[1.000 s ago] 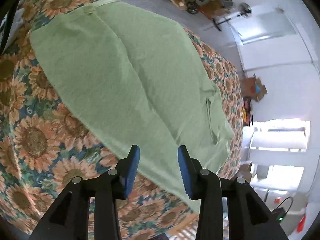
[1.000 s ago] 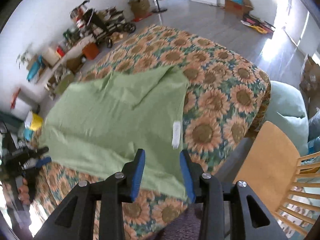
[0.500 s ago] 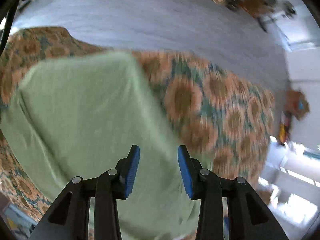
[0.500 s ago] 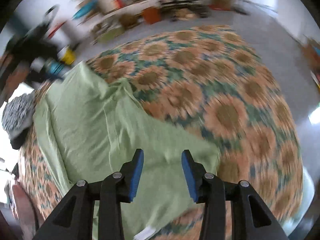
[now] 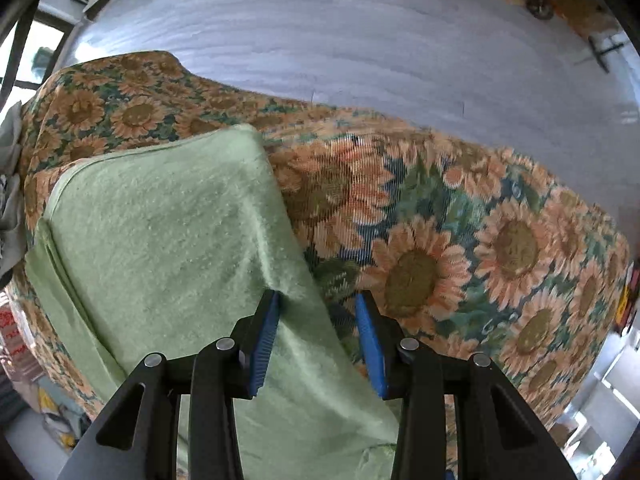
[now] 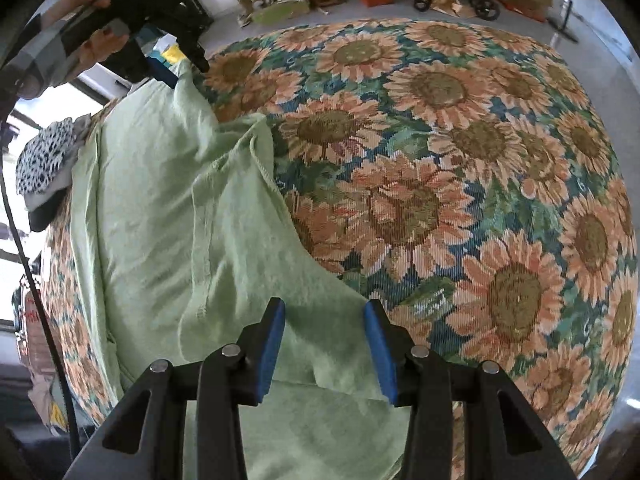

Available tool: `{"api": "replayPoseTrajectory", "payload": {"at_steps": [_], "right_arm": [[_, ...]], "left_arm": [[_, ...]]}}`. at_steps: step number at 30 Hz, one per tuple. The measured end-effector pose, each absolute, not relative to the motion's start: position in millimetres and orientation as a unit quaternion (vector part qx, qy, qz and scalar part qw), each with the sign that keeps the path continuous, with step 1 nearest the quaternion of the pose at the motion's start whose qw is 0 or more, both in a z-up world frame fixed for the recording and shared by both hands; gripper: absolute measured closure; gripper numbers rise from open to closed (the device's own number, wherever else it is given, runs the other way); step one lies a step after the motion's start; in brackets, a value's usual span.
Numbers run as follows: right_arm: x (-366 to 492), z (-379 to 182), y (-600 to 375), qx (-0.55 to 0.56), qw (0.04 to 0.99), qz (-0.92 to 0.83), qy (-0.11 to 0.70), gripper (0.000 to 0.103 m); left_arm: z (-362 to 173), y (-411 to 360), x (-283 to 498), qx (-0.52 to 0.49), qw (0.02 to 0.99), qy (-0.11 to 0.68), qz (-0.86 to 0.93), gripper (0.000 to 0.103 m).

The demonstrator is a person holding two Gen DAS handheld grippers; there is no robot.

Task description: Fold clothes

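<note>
The left tool [image 5: 316,300] points steeply down at the edge of a green garment [image 5: 160,240], its blue pads apart with the cloth's border lying between them; its jaws have just been closing a little, yet the right pad stands clear of the cloth, so it is open, not gripping. The right tool [image 6: 324,308] likewise hangs over the garment's near edge, jaws just widened, open, with the fabric under the gap and neither pad pressing on it. In the right wrist view the left tool [image 6: 176,68] shows far off at the garment's other end, held in a person's hand [image 6: 100,40]. The garment lies spread on a desk covered by a sunflower-print cloth [image 6: 440,160]; its long axis runs between the two tools. It is pale green, soft and slightly fuzzy, with a stitched seam and loose folds near one end, one layer doubled over another. Beyond its far side sits a black-and-white spotted cloth [image 6: 44,160].
</note>
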State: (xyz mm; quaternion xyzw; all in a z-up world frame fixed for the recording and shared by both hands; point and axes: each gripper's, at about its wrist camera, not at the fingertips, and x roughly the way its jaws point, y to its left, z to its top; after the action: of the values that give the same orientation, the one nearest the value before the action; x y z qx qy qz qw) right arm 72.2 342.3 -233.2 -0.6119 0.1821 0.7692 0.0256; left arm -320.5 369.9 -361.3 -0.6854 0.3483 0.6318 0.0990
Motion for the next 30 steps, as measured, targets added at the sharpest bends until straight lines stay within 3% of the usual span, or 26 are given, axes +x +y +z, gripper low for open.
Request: {"api": "replayPoseTrajectory", "payload": {"at_steps": [4,7,12,14,15,16,30], "right_arm": [[65.9,-235.7,338.9,-0.623,0.011,0.764,0.166,0.057],[57.8,-237.3,332.1,-0.636,0.002,0.759,0.14,0.056],[45.3,-242.5,310.4,-0.648,-0.001,0.758,0.077,0.044],[41.9,-243.8,301.2,-0.65,-0.001,0.758,0.049,0.066],[42.1,-242.2,299.4,-0.649,0.002,0.759,0.043,0.071],[42.6,-239.8,299.7,-0.649,0.004,0.759,0.05,0.095],[67.0,-187.9,244.1,-0.601,0.025,0.797,0.054,0.095]], "left_arm": [[-357.7,356.7,-323.0,-0.686,0.096,0.333,0.64,0.086],[-355.0,347.8,-321.3,-0.684,0.114,0.328,0.642,0.09],[-346.4,334.8,-321.8,-0.683,0.144,0.302,0.649,0.097],[-341.7,328.5,-322.0,-0.683,0.163,0.283,0.653,0.097],[-339.6,325.2,-322.5,-0.684,0.171,0.273,0.655,0.098],[-336.6,321.3,-323.7,-0.685,0.18,0.261,0.656,0.098],[-272.1,221.9,-333.9,-0.668,0.305,0.12,0.668,0.098]]}}
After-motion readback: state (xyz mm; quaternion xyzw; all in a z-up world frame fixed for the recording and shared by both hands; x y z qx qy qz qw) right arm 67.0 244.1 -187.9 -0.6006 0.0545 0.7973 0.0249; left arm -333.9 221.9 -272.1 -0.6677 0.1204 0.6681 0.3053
